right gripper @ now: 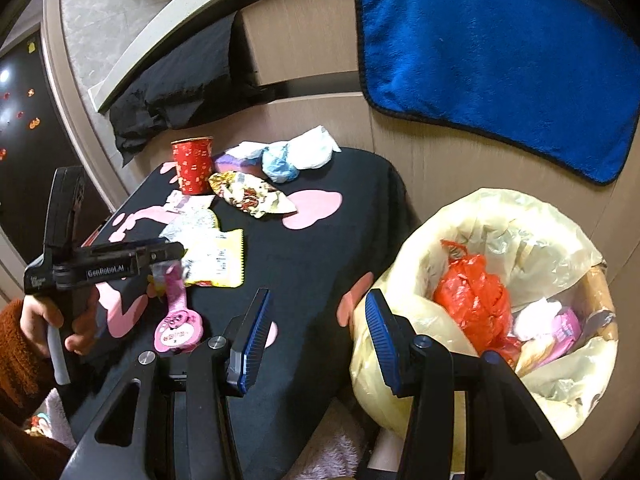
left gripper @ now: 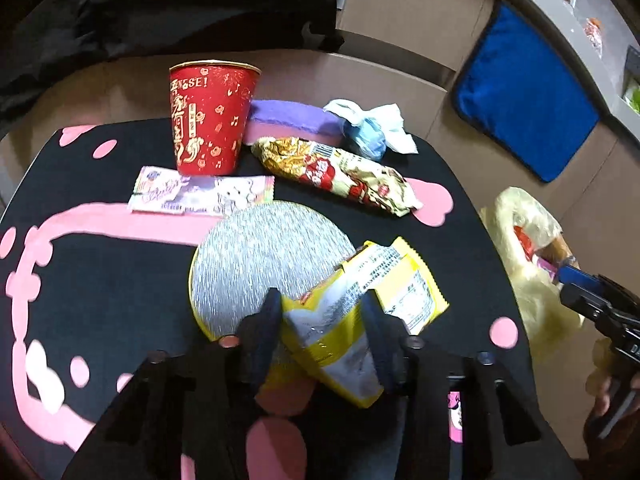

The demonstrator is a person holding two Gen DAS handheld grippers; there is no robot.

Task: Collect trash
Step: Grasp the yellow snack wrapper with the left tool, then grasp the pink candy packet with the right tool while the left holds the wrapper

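Yellow wrapper (left gripper: 360, 312) lies on the black counter (left gripper: 120, 280), partly over a silver round lid (left gripper: 264, 252), and sits between the left tool (left gripper: 320, 312) fingers, which pinch its crumpled end. Right tool (right gripper: 316, 340) hangs apart, nothing in it, one finger over the counter edge, the other over the lined trash bin (right gripper: 520, 216). Red cup (left gripper: 208, 116), gold snack bag (left gripper: 332, 172) farther back.

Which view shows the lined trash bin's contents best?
The right wrist view: the pale-yellow-lined trash bin gapes open, with a crumpled red plastic bag inside. The left wrist view catches only its liner at the right edge.
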